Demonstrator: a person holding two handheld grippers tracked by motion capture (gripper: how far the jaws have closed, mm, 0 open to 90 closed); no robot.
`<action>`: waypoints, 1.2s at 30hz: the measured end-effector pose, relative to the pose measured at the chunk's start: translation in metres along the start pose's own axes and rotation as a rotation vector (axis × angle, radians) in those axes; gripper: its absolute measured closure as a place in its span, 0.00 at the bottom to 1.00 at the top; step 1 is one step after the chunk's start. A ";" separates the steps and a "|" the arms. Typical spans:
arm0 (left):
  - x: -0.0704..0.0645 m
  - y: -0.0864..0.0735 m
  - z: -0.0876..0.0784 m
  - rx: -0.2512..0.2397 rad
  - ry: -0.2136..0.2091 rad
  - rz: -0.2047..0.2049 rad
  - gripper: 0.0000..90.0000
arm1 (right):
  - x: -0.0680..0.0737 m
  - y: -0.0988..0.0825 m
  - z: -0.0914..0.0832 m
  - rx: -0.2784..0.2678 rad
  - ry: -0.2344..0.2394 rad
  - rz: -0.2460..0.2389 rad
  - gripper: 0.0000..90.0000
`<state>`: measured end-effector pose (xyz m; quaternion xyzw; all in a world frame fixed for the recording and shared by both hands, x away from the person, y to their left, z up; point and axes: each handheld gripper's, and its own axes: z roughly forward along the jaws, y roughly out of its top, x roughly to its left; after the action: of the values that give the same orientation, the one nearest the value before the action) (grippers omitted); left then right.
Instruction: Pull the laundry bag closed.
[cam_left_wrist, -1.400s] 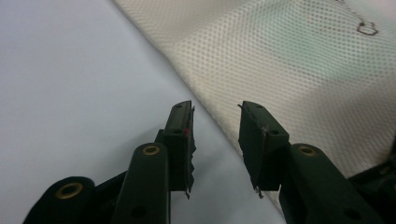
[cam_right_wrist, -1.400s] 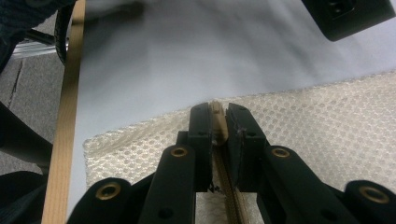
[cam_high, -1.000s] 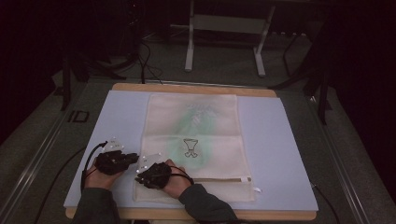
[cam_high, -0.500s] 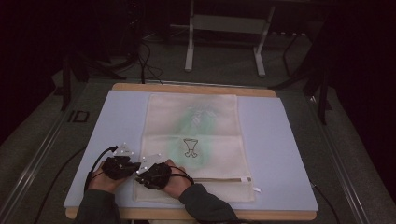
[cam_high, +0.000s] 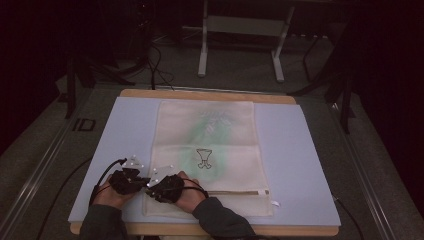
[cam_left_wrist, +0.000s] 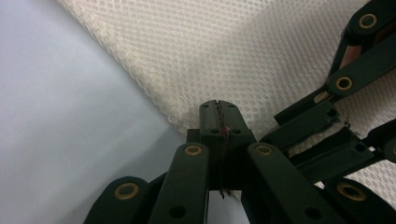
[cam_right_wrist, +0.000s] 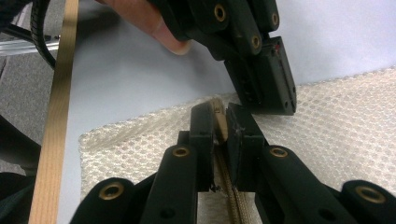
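Note:
A white mesh bag (cam_high: 210, 145) with a green print lies flat on the pale blue mat (cam_high: 310, 165). Its tan zipper (cam_high: 235, 192) runs along the near end. Both grippers meet at the bag's near left corner. My left gripper (cam_high: 143, 181) has just been closing and is shut on the mesh edge (cam_left_wrist: 243, 51), with its jaw tips (cam_left_wrist: 218, 108) together on the border. My right gripper (cam_high: 152, 188) is shut on the zipper's left end (cam_right_wrist: 233, 196), with the tan tape pinched between its jaws (cam_right_wrist: 219, 116). The left gripper (cam_right_wrist: 275, 100) sits just beyond it.
The mat lies on a wooden table whose edge (cam_right_wrist: 56, 121) runs close behind the hands. A thumb (cam_right_wrist: 159, 28) rests on the left gripper. Cables trail off the table's left side. A metal stand (cam_high: 240, 45) is on the floor beyond the table.
The left gripper has shifted slightly toward the bag's near left corner, up against the right gripper. The right hand has stayed where it was.

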<state>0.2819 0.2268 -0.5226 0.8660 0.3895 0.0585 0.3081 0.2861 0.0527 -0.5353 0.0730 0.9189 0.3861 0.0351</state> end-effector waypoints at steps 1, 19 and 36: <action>0.000 0.000 0.000 0.001 0.000 -0.001 1.00 | 0.000 0.000 0.000 -0.002 0.000 0.001 0.91; 0.001 0.001 0.000 0.014 -0.006 0.014 1.00 | -0.001 -0.003 -0.007 0.023 0.001 -0.021 0.91; 0.002 0.001 0.000 0.016 -0.013 0.026 1.00 | -0.001 -0.004 -0.014 0.052 -0.001 -0.037 0.91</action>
<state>0.2839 0.2277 -0.5222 0.8739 0.3765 0.0538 0.3029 0.2850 0.0400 -0.5286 0.0573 0.9297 0.3615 0.0410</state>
